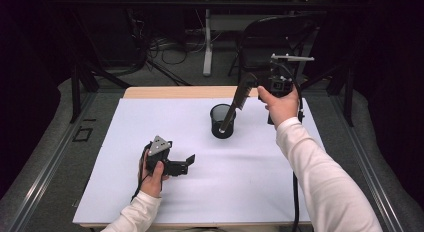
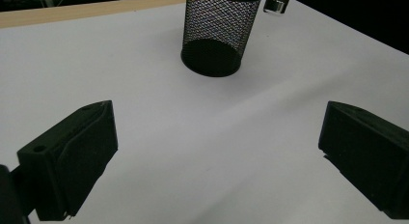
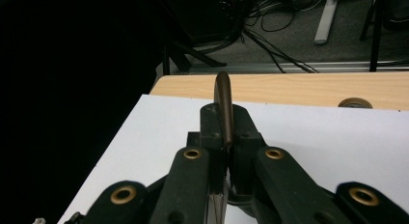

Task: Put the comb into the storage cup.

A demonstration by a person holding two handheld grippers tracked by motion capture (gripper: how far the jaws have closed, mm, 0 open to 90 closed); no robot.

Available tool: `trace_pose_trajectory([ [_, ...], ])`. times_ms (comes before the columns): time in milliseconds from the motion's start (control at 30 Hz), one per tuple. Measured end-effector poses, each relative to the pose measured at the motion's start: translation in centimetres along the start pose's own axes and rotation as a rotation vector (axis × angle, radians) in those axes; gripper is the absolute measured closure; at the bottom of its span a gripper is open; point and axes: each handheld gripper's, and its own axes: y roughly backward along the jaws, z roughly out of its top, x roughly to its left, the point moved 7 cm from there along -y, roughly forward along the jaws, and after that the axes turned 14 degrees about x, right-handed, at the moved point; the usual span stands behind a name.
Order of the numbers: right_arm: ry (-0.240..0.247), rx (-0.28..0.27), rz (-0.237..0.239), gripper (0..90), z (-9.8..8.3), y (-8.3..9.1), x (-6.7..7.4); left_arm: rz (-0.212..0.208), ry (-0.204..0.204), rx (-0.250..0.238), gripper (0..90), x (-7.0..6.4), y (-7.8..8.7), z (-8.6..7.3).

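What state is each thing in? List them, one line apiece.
Mesh cup: upright on the white sheet, the comb's lower end inside it.
Comb: tilted, its upper end clamped.
Right gripper: shut on the comb, held above the table.
Left gripper: open, nothing between its fingers, low over the sheet.
White sheet: flat.

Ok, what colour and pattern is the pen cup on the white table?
The pen cup is black wire mesh, with a solid black rim and base; the left gripper view shows it best.

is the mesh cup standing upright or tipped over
Upright: the mesh cup stands on its round base on the white table, mouth up, with the comb's lower end at its mouth.
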Motion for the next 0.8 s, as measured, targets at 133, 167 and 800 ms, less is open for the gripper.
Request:
trace_pose_trajectory([
  [133, 0.001, -0.004, -0.005, 86.9, 0.7, -0.2, 0.4, -0.002, -0.002, -0.001, 0.3, 0.0, 0.0, 0.0],
  [167, 0.0, -0.005, -0.008, 86.9, 0.8, -0.2, 0.5, -0.002, -0.001, -0.001, 0.3, 0.0, 0.0, 0.0],
  [800, -0.031, -0.047, -0.063, 86.9, 3.6, -0.9, 0.5, -0.006, -0.005, 0.0, 0.3, 0.0, 0.0, 0.0],
])
